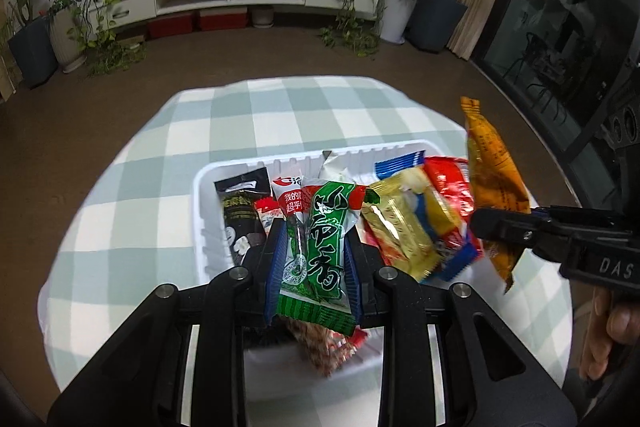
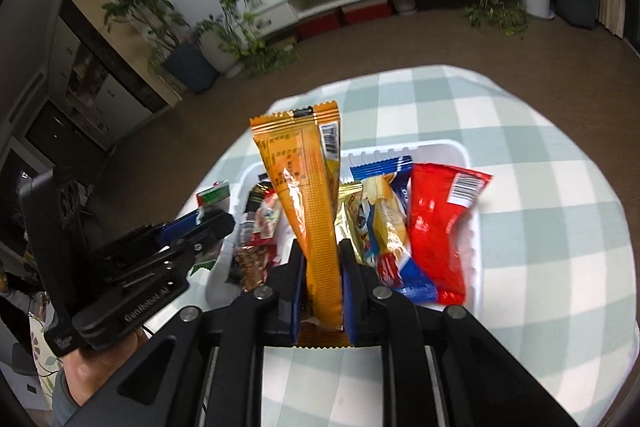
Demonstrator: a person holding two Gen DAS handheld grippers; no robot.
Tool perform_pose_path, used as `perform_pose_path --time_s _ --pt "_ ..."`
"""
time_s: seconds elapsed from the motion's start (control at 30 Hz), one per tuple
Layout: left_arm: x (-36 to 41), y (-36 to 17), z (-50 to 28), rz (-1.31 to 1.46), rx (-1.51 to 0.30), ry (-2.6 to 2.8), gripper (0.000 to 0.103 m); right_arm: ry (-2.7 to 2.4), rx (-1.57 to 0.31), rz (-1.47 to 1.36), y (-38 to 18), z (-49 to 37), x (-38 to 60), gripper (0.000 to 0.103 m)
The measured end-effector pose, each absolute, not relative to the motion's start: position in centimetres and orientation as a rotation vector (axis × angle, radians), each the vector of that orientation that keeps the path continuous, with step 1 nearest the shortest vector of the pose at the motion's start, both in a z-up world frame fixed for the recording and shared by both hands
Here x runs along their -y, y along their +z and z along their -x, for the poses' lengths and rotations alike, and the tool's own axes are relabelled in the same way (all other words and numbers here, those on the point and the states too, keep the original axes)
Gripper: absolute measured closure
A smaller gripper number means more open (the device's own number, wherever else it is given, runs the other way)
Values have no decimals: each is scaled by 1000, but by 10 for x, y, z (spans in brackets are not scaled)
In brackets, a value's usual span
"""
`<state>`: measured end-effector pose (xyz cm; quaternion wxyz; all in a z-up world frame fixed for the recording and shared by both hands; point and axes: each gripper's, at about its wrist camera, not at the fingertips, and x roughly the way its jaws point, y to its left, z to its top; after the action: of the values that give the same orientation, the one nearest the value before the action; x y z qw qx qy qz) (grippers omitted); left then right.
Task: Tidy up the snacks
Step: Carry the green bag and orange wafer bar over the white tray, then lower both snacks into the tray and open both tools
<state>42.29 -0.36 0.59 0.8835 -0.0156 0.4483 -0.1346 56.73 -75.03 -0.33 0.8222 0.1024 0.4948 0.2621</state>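
Above the white tray (image 1: 208,183), left fingers (image 1: 280,259) (green packet (image 1: 320,247)), right fingers (image 2: 296,279) (orange packet (image 2: 308,187)), both clamped.

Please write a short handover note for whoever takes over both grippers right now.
Left gripper: shut on the green snack packet, held above the white tray.
Right gripper: shut on the orange snack packet, also lifted over the tray.
Tray sits on the checked tablecloth, still holding black, gold, blue and red packets.
Done: two packets picked.
Left: place both, then sort the rest.
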Motion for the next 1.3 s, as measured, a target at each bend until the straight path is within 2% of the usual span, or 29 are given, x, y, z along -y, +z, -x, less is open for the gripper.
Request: perform_pose_path --time_s 0.23,0.5,0.57,0.63,0.77,0.93,1.0,1.17,1.3 --pt "15 -33 -440 16 -959 -274 78 514 -1099 -166 -33 -585 734 86" --pt "18 -45 -446 3 -939 -252 74 485 -1124 -152 -51 -589 732 85" --pt "19 -47 -446 1 -932 -253 66 481 -1114 -153 -50 -588 732 85" --pt "19 -50 -447 -6 -939 -238 43 480 -1109 -143 -49 -587 730 85" --pt "17 -54 -446 -2 -940 -235 41 481 -1104 -151 -49 -586 731 83" --pt "15 -51 -445 -2 -936 -229 41 477 -1095 -148 -47 -584 730 75" --pt "13 -49 -443 -2 -931 -223 40 471 -1078 -125 -43 -581 728 68" --pt "6 -39 -432 10 -906 -201 34 460 -1047 -113 -34 -576 727 57" --pt "4 -33 -426 1 -889 -186 29 455 -1033 -111 -29 -573 729 54"
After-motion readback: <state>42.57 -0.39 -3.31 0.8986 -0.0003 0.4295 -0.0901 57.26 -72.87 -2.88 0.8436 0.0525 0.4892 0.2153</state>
